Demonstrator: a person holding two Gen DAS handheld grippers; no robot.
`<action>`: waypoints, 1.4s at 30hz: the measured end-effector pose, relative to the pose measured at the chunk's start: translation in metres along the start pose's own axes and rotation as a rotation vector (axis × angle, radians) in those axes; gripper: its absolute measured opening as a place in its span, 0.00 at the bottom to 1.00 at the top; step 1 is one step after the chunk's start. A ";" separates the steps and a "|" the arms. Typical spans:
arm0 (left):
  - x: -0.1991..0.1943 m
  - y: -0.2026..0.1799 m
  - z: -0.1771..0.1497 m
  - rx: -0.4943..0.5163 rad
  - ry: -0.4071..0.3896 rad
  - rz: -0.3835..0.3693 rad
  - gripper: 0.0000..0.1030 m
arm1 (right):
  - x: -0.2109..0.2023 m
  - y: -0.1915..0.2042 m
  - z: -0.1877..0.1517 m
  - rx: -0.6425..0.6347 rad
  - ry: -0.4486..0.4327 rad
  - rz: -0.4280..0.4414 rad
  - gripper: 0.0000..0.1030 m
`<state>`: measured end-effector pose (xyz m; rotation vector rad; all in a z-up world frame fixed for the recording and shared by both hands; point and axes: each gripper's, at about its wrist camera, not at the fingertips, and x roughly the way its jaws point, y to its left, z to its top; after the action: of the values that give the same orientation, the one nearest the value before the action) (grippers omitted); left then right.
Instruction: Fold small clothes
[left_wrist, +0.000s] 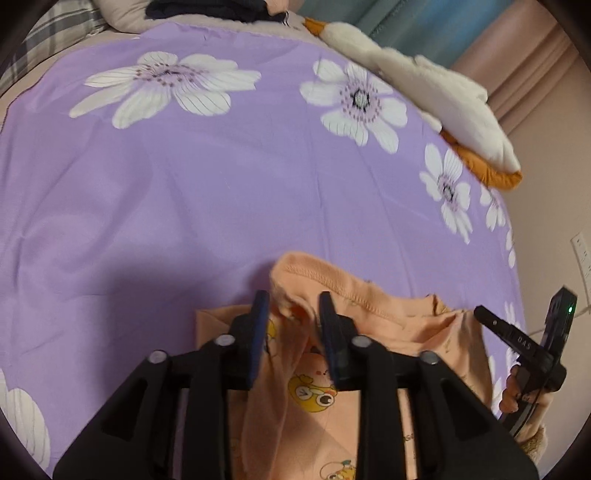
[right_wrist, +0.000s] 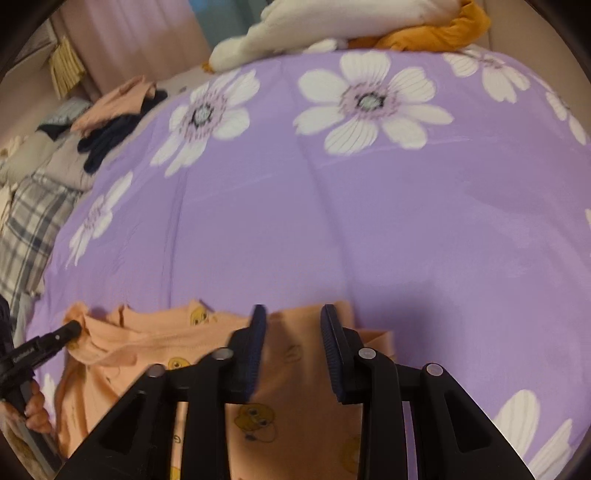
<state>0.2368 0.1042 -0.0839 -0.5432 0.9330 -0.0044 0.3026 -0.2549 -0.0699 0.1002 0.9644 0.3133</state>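
A small peach garment (left_wrist: 388, 321) printed with yellow cartoon ducks lies crumpled at the near edge of the purple flowered sheet (left_wrist: 184, 203). My left gripper (left_wrist: 292, 306) is open. A raised fold of the garment's stitched hem stands between its blue pads and leans on the right one. In the right wrist view my right gripper (right_wrist: 292, 314) is open just over a flat part of the garment (right_wrist: 147, 339), the pads apart and not pinching cloth. The left gripper's tip (right_wrist: 72, 328) touches the garment's far left corner. The right gripper (left_wrist: 480, 314) shows at the garment's right edge.
A white and orange plush toy (left_wrist: 443, 96) lies at the sheet's far edge. A pile of dark and peach clothes (right_wrist: 110, 114) and a plaid cloth (right_wrist: 33, 221) sit at the left. Bare purple sheet (right_wrist: 369, 221) stretches beyond the garment. A person's hand (left_wrist: 511, 391) holds the right gripper.
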 end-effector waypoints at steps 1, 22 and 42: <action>-0.006 0.002 0.000 0.001 -0.005 0.003 0.48 | -0.003 -0.002 0.000 0.001 -0.006 0.006 0.30; 0.027 0.008 0.000 0.173 0.050 -0.009 0.51 | 0.022 -0.012 -0.001 -0.025 0.045 -0.027 0.26; 0.023 0.039 0.005 -0.020 0.022 0.042 0.07 | 0.019 -0.017 0.010 0.017 -0.030 -0.073 0.08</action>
<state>0.2456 0.1346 -0.1170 -0.5430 0.9669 0.0372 0.3241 -0.2645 -0.0830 0.0851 0.9384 0.2356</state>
